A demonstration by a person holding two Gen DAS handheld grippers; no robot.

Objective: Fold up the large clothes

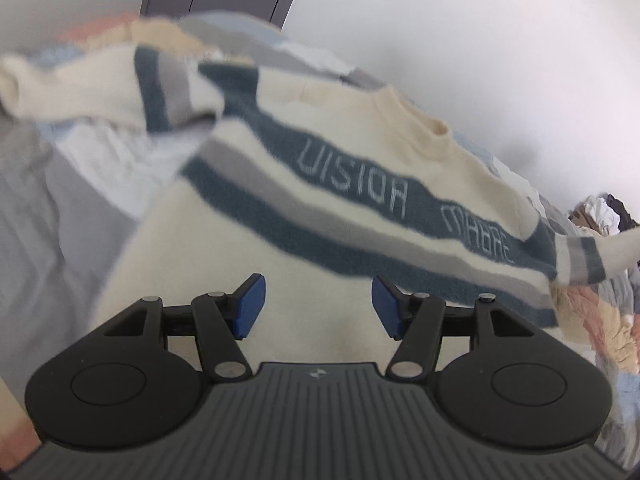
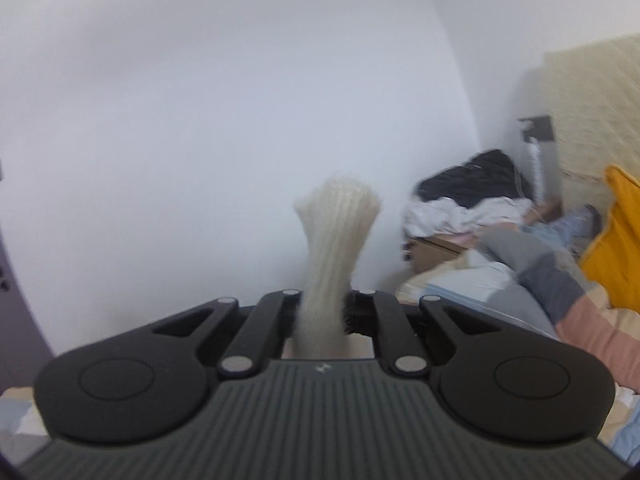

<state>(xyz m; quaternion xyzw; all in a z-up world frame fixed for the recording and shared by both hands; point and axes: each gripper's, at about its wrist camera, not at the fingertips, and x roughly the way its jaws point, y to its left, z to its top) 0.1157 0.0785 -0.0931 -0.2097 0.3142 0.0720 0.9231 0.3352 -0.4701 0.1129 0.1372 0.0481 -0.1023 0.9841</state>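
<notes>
While right tongs point(image 2: 322, 312) clamp sweater point(image 1: 320, 168) cuff point(image 2: 336, 216), left tongs point(image 1: 318, 306) gape empty.

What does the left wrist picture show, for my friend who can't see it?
A cream sweater with blue and grey stripes lies spread over a rumpled bed. The left gripper hangs open above its lower part, touching nothing.

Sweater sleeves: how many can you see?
2. One sleeve is flung across the upper left; the other sleeve stretches off right, its ribbed cuff clamped in the right gripper.
</notes>
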